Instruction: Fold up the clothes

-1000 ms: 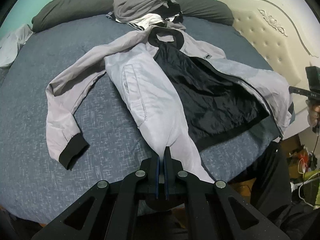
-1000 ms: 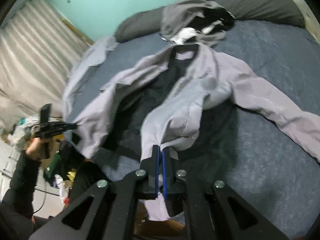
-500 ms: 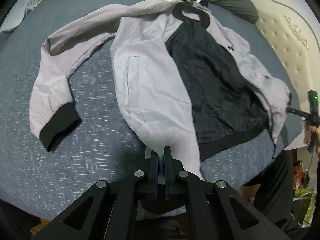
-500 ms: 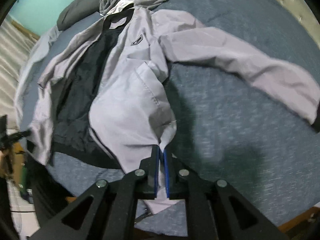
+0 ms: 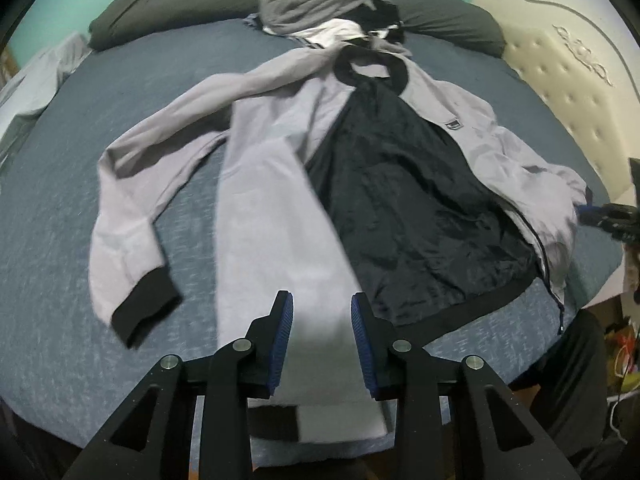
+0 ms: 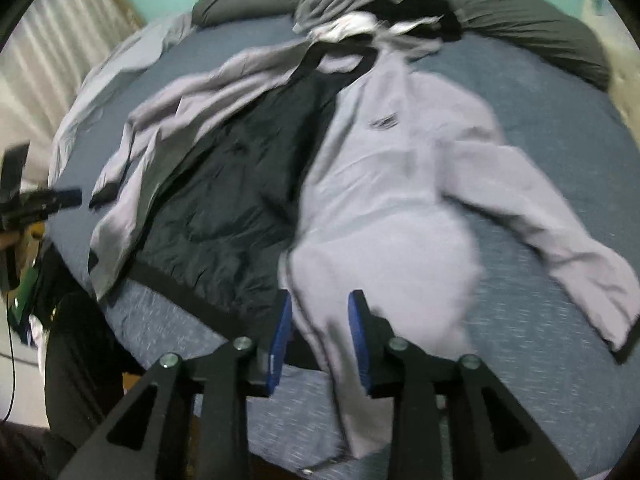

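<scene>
A bed [image 5: 60,208] with a blue-grey speckled cover is filling both views, its near edge cut off behind the black gripper frames at 6 o'clock. A grey jacket [image 5: 272,184] is lying spread open across the middle of it, collar toward 12 o'clock, black lining [image 5: 404,200] showing between the two front panels. In the left wrist view one sleeve is bending down toward 8 o'clock and ending in a black cuff [image 5: 140,312]; the jacket's hem is partly hidden under the gripper. In the right wrist view the other sleeve [image 6: 552,224] is running toward 4 o'clock, its cuff smeared by blur near the lens edge. That whole view is blurred, so the chest logo and seams are hard to make out.

A long dark pillow [image 5: 168,4] is lying along the bed's far edge at 12 o'clock, with a heap of grey, white and black clothes [image 5: 320,4] resting on it; what garments they are cannot be told.

The left gripper [image 5: 322,312] is hanging over the lower part of one grey front panel, its blue-padded fingers [image 5: 282,332] spread apart with nothing between them but the cloth seen below. The right gripper [image 6: 320,312] is likewise spread wide over the other panel's lower edge, gripping nothing; whether its fingers [image 6: 356,324] are touching the fabric cannot be told.
</scene>
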The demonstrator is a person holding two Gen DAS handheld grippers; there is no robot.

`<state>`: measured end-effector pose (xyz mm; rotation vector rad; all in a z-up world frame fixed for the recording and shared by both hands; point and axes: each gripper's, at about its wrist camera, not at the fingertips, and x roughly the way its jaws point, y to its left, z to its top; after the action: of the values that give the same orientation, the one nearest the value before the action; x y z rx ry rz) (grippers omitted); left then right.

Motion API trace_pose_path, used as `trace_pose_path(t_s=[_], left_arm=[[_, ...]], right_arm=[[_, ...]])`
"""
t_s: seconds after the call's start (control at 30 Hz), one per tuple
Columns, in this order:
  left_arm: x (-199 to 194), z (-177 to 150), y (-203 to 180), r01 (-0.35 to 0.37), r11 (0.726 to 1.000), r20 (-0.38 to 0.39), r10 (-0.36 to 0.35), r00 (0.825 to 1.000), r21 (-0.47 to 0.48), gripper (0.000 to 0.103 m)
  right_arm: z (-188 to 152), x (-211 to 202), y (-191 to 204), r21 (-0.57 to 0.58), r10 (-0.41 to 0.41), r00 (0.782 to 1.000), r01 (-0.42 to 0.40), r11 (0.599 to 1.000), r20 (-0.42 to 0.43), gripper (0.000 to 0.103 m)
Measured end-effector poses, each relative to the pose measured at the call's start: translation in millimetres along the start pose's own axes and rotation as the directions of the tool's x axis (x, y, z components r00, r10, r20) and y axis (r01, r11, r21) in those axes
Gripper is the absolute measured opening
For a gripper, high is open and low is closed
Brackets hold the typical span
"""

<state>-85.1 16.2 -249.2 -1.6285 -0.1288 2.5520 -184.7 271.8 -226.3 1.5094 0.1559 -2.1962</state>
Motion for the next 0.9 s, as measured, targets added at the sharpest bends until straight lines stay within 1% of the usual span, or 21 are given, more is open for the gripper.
trace_pose_path(t_s=[0.07,0.17,0.3,0.4,0.43,0.47,0.5,0.53,0.57,0.6,0.63,0.73,0.83,0.9], left_arm=[[6,4,-8,-0.001,1.0,0.008,0.001,1.0,0.01,0.033],[19,8,-17,-0.003,1.0,0.003,0.003,1.0,0.015,0.033],[37,10,-24,-0.004,1.0,-0.012,0.005,1.0,0.021,0.033],[46,12,-26,-0.005,1.0,-0.018,0.005,1.0,0.027,0.033],[49,14,-27,-0.003,1.0,-0.021,0.003,1.0,0.027,0.033],[50,14,-27,-0.003,1.0,-0.022,0.004,1.0,0.027,0.033],[52,15,-26,-0.002,1.0,-0.023,0.003,1.0,0.027,0.033],[53,16,-26,-0.002,1.0,-0.024,0.002,1.0,0.027,0.033],[55,16,-25,-0.001,1.0,-0.025,0.002,1.0,0.027,0.033],[56,17,-25,0.001,1.0,-0.026,0.0,1.0,0.026,0.033],[56,18,-24,0.005,1.0,-0.027,-0.005,1.0,0.024,0.033],[55,20,-22,0.011,1.0,-0.021,-0.011,1.0,0.02,0.033],[55,23,-19,0.017,1.0,-0.016,-0.017,1.0,0.009,0.033],[55,26,-17,0.024,1.0,-0.012,-0.024,1.0,-0.003,0.033]], right_arm=[[3,24,11,-0.015,0.006,0.999,-0.007,1.0,-0.05,0.032],[4,50,20,-0.027,-0.012,0.995,0.01,1.0,-0.1,0.033],[2,75,20,-0.05,-0.078,0.987,0.071,0.996,-0.139,0.034],[3,86,17,-0.049,-0.068,0.984,0.06,0.997,-0.164,0.033],[3,88,18,-0.054,-0.07,0.983,0.061,0.997,-0.168,0.031],[4,90,18,-0.06,-0.072,0.982,0.062,0.996,-0.172,0.02],[5,92,17,-0.057,-0.065,0.983,0.056,0.997,-0.174,0.013],[6,93,17,-0.054,-0.059,0.983,0.05,0.997,-0.176,0.011],[8,93,15,-0.038,-0.045,0.983,0.039,0.998,-0.176,0.007],[9,91,16,-0.036,-0.045,0.984,0.039,0.999,-0.171,0.005],[11,88,16,-0.037,-0.041,0.986,0.035,0.999,-0.16,0.004],[21,69,20,-0.008,0.023,0.994,-0.024,1.0,-0.111,0.003],[41,49,24,0.012,0.068,0.996,-0.068,0.998,-0.059,0.003],[59,44,27,0.038,0.1,0.994,-0.099,0.994,-0.031,0.003]])
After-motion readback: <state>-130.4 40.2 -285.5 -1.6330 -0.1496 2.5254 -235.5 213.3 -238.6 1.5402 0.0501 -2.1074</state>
